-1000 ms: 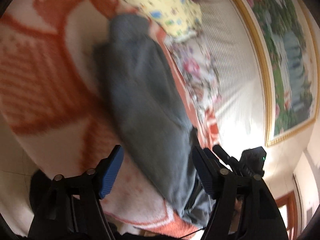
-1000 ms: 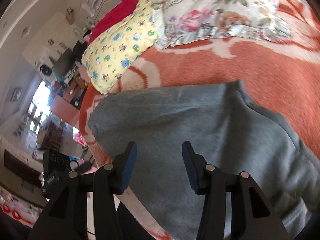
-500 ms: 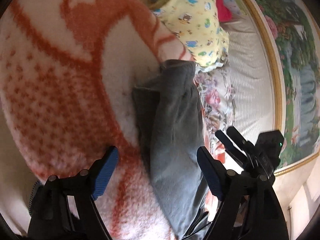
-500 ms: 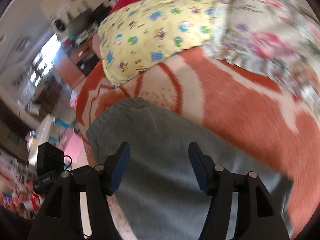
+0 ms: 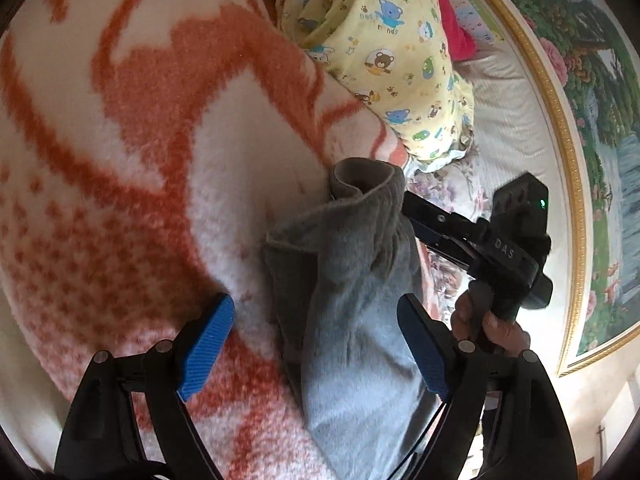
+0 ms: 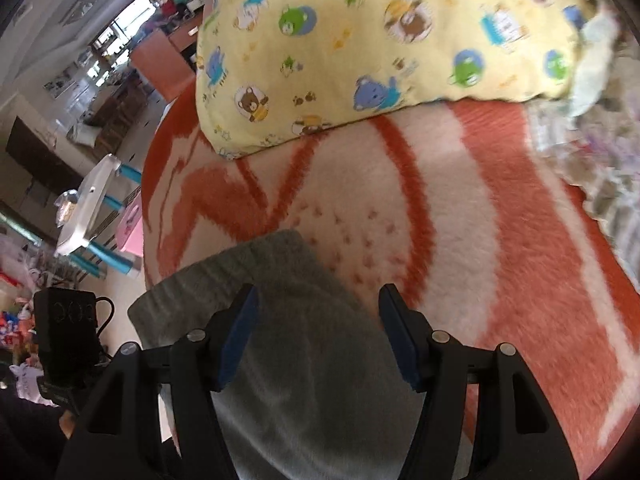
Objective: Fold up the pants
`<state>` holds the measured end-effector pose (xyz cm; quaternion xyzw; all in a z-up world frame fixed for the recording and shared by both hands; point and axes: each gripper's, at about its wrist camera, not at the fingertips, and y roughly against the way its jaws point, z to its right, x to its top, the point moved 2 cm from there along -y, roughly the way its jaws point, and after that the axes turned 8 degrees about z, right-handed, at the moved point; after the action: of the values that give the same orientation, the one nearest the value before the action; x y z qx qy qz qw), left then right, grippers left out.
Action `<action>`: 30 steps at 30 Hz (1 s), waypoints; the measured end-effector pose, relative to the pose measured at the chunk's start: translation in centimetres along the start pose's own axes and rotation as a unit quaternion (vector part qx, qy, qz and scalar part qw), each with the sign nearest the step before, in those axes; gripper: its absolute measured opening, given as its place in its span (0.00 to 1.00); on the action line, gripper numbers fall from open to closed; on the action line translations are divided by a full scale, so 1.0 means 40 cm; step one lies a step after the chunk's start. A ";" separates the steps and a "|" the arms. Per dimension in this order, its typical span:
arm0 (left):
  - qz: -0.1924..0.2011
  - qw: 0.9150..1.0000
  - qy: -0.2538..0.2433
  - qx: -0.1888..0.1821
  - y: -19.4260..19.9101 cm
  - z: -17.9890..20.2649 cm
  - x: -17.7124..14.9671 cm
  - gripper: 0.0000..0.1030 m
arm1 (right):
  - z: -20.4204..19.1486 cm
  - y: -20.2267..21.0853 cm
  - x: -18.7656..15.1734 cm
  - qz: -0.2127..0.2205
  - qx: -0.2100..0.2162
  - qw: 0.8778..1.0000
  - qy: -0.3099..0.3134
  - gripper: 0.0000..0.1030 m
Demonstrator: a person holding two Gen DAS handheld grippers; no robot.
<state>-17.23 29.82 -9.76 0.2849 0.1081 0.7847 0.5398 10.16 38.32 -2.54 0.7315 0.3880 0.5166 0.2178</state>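
The grey pants (image 5: 356, 300) are lying on the orange blanket (image 5: 120, 184), running long straight ahead between the left gripper (image 5: 316, 344) fingers, which are wide open, holding nothing. The right gripper (image 6: 318, 336) is open too, hovering over the pants' end, nearer it.

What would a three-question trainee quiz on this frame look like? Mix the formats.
1. True or false: the left gripper is shut on the grey pants.
2. In the right wrist view, what lies on the orange-and-white blanket beyond the pants? A) a yellow bear-print pillow B) a laptop C) a shoe
3. Fill in: the right gripper hovers over the pants with its jaws ____.
Key: 1 false; 2 A; 3 open.
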 end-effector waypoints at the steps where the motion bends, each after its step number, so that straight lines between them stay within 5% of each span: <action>1: 0.003 1.000 -0.002 0.001 -0.006 0.005 0.002 0.87 | 0.002 -0.017 0.003 -0.009 0.007 1.000 -0.001 0.62; 3: 0.009 1.000 -0.010 -0.001 -0.016 0.014 0.004 0.96 | 0.007 -0.063 -0.001 -0.039 0.011 0.999 0.000 0.63; 8: 0.022 0.998 -0.056 0.008 -0.045 0.051 -0.006 0.98 | 0.000 -0.093 -0.012 -0.046 0.009 0.999 0.011 0.62; 10: 0.021 0.997 -0.068 0.002 -0.057 0.060 -0.002 0.97 | -0.009 -0.087 -0.015 -0.046 0.016 0.999 0.013 0.35; 12: 0.012 0.997 -0.068 -0.013 -0.067 0.067 0.005 0.87 | -0.021 -0.088 -0.016 -0.049 0.023 0.999 0.006 0.21; 13: -0.001 0.998 -0.065 -0.026 -0.076 0.067 0.009 0.60 | -0.028 -0.084 -0.018 -0.046 0.014 0.999 0.013 0.17; 14: -0.023 0.997 -0.055 -0.044 -0.090 0.066 0.009 0.17 | -0.034 -0.078 -0.019 -0.041 0.010 0.999 0.013 0.15; 16: -0.040 0.996 -0.042 -0.063 -0.098 0.065 0.002 0.19 | -0.030 -0.059 -0.017 -0.030 0.005 1.000 0.005 0.05; 23: -0.018 0.988 -0.088 -0.126 -0.017 0.170 -0.053 0.19 | -0.058 0.099 -0.053 0.055 0.035 0.997 -0.031 0.04; 30: -0.052 0.976 -0.130 -0.167 0.016 0.283 -0.169 0.19 | -0.041 0.331 -0.159 0.153 0.040 0.985 -0.071 0.04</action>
<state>-9.64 21.86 -2.47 0.2842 -0.0806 0.7190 0.6291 12.14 25.14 3.88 0.8251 0.2754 0.4749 0.1335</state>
